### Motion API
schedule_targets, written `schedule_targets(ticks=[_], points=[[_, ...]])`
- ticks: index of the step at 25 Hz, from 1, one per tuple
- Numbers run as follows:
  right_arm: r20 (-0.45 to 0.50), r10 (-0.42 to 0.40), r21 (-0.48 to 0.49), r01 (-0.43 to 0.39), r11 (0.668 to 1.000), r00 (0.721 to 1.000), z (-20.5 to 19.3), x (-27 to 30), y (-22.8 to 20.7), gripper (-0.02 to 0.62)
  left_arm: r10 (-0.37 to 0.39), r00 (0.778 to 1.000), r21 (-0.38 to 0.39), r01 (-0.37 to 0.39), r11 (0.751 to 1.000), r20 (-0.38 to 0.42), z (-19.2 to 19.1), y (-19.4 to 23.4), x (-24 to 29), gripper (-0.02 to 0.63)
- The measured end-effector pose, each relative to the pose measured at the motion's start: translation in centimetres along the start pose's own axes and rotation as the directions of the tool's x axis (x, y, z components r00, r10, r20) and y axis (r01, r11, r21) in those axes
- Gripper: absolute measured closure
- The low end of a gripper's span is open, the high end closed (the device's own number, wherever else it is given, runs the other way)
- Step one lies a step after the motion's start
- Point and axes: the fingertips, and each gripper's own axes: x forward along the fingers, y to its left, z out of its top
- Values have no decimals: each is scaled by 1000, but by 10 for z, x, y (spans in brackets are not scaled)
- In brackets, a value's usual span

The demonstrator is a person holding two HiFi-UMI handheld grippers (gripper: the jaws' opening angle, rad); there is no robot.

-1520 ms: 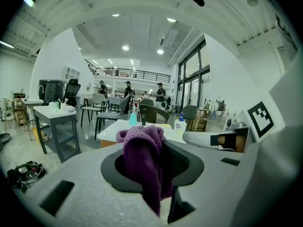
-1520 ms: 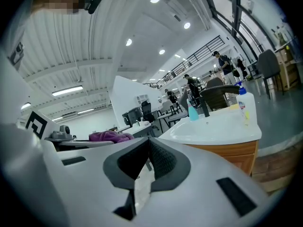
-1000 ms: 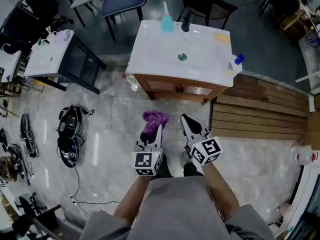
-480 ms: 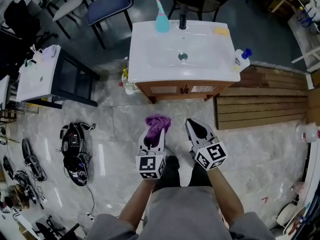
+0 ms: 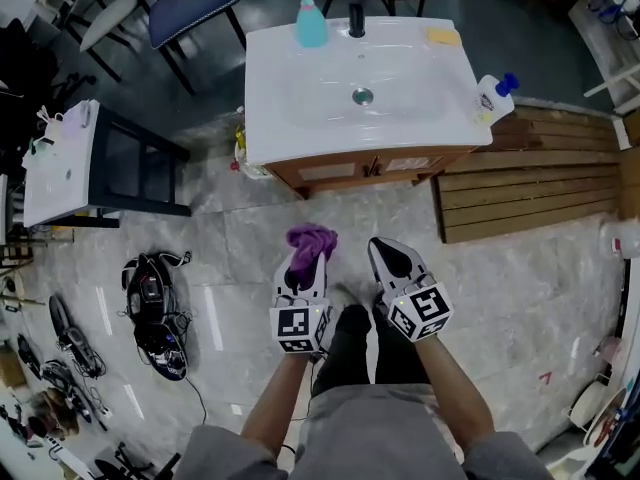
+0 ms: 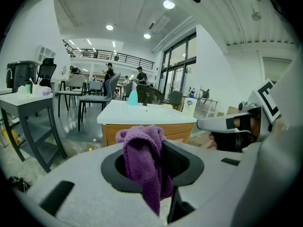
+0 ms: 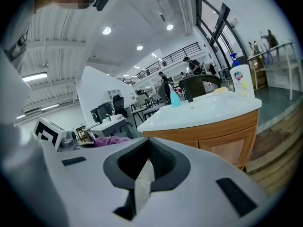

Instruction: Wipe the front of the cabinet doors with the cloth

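Between left gripper [image 5: 305,261] fingers, purple cloth [image 6: 142,156], right gripper [image 5: 382,252] fingers together

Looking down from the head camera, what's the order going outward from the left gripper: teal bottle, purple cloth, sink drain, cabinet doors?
1. purple cloth, clamped in the left gripper itself.
2. cabinet doors, ahead, under the front edge of the white basin.
3. sink drain, in the basin's middle.
4. teal bottle, on the basin's back rim, toward the left.
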Motion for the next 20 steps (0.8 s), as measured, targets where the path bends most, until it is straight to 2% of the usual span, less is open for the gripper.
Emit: schedule_targets(ticks=[12,17,20], points=[[10,16,75,-17,997,1000,-11,34,-37,586,91,995,29,-90,996,-50,-19,26,45,494],[18,51,107,-53,993,999,-17,47,-56,586,125,990,72,-119,990,-73,-26,31,67,494],[17,71,123,-72,990,997,-26,55,-64,586,155,985,66,-151,986,-78,-32,37,80,495]])
